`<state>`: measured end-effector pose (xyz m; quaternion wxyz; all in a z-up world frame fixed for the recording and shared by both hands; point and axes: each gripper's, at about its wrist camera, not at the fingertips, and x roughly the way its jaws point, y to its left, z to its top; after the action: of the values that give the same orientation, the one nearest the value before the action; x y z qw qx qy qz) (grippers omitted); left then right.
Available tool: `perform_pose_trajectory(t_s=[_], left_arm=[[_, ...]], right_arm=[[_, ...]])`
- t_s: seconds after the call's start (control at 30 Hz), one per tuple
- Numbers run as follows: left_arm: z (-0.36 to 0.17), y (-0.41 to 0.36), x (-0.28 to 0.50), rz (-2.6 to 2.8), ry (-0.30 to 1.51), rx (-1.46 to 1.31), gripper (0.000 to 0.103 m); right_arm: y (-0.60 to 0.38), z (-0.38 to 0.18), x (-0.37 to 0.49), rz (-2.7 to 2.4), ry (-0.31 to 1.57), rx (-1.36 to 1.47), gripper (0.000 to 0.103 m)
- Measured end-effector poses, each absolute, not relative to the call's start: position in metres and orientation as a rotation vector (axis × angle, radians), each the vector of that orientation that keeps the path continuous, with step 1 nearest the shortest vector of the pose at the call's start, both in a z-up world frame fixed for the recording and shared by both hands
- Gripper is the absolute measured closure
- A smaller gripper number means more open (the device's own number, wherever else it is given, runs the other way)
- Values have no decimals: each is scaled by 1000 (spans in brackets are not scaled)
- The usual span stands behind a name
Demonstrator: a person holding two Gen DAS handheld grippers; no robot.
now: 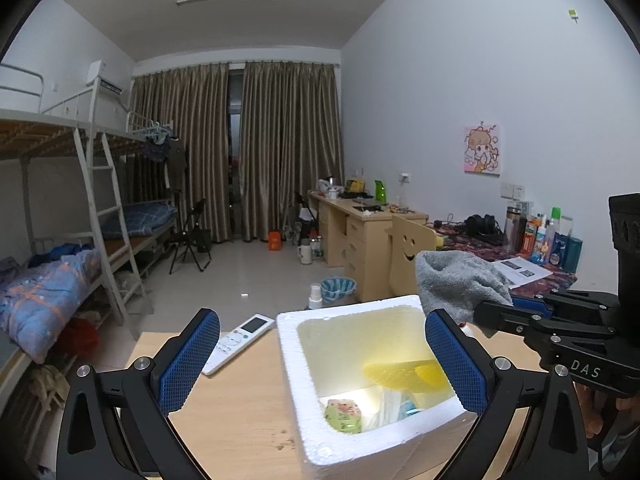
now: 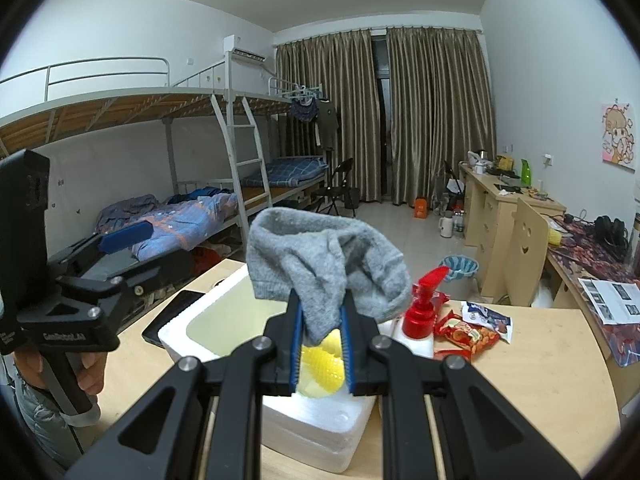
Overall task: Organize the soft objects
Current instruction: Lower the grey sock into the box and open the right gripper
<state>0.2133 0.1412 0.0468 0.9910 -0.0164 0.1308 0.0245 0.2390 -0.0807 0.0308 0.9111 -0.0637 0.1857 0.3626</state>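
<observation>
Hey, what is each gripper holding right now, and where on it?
The right gripper pinches the grey sock by its lower bunched end, above the foam box. The left gripper holds nothing; its jaws stand wide.

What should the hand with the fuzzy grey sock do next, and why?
Probably lower the right gripper a little into the white foam box, then open. It is shut on the fuzzy grey sock, which hangs over the box's opening, above the yellow sponge. The left gripper is open, holding nothing.
</observation>
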Motion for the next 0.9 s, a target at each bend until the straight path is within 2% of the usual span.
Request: perform_pose_trajectory(t_s=[0.77,0.83,0.9], left_arm=[[44,160,206,54,258,-70,0],[45,160,206,52,257,-74,0],[44,159,207,54,258,-71,0]], right_arm=[[-53,23,249,752,422,-186,82],[-52,23,251,750,428,-186,79],[-52,23,250,748,423,-187,65]])
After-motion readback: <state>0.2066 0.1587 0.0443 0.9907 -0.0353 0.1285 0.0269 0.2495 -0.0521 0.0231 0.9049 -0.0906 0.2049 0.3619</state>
